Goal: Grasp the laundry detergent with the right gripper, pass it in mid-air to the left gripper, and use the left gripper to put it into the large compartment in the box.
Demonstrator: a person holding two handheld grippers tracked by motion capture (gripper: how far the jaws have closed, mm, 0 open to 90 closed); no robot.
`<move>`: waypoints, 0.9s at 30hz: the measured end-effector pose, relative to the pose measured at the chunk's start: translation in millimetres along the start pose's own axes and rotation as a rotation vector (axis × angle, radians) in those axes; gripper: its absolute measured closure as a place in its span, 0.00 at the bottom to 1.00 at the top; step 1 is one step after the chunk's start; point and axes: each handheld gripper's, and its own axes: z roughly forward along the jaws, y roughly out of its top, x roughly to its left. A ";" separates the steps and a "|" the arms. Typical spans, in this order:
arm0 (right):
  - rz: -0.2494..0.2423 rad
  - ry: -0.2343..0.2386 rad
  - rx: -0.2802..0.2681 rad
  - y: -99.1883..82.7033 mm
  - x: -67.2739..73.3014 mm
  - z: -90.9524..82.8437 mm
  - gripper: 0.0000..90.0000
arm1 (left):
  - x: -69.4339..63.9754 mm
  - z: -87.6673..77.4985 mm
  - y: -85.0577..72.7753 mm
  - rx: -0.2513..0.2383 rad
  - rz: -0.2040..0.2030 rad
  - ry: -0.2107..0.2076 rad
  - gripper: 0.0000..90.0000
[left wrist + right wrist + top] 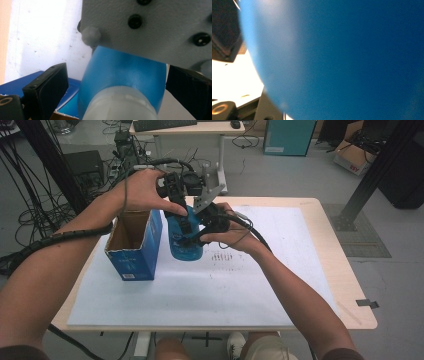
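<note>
A blue bottle (183, 249) with a white cap (120, 105) stands upright on the white sheet, just right of an open blue box (133, 257). My left gripper (185, 221) points down over the bottle's top. Its jaws stand open on either side of the cap with a gap on each side. From the right, my right gripper (196, 236) is shut on the bottle's body (352, 60), which sits very close to its camera. The right gripper's grey plate (150, 25) hangs above the bottle's shoulder (120, 70).
The blue box (15, 86) is open at the top and looks empty inside. A white sheet (280, 270) covers most of the wooden table (330, 250). Cables trail from both grippers. Desks, boxes and cables stand on the floor behind the table.
</note>
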 end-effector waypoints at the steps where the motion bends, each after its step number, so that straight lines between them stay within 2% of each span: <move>1: 0.004 0.002 0.003 0.0 0.3 -0.2 0.49 | -0.1 -0.1 -0.2 -0.004 -0.003 -0.002 0.05; 2: 0.013 0.005 0.012 0.0 1.0 -0.6 0.49 | 7.6 -6.1 1.3 0.082 0.109 0.004 0.05; 3: 0.016 0.007 0.017 0.0 1.3 -0.7 0.49 | 8.0 -6.4 1.2 0.083 0.109 0.003 0.05; 4: -0.016 -0.007 -0.007 -0.1 -1.4 1.2 0.49 | 8.1 -6.8 0.9 0.081 0.107 0.004 0.05; 7: -0.011 -0.009 0.002 -0.2 -1.2 1.2 0.49 | 8.0 -6.7 -0.1 0.071 0.104 0.017 0.05; 9: -0.012 -0.002 0.006 0.0 -1.1 1.1 0.48 | 8.3 -7.3 -0.2 0.074 0.103 0.005 0.05; 10: 0.015 0.008 0.023 0.0 1.0 0.0 0.48 | 8.2 -7.1 -0.4 0.073 0.103 0.008 0.05; 11: 0.017 0.008 0.025 0.1 1.3 -0.1 0.48 | 8.1 -7.1 -0.5 0.073 0.103 0.009 0.05; 12: 0.011 0.006 0.023 0.2 1.1 0.2 0.48 | 5.8 -5.4 -1.4 0.045 0.069 0.008 0.05; 13: 0.056 0.026 0.047 0.3 4.7 -1.1 0.48 | 6.0 -5.7 -1.6 0.045 0.070 0.007 0.05; 14: 0.020 0.019 0.021 0.4 2.1 0.7 0.48 | 6.1 -5.8 -1.8 0.043 0.070 0.008 0.05; 27: 0.015 0.017 0.030 -0.1 2.6 1.7 0.48 | 6.0 -6.7 -2.0 0.044 0.072 0.006 0.05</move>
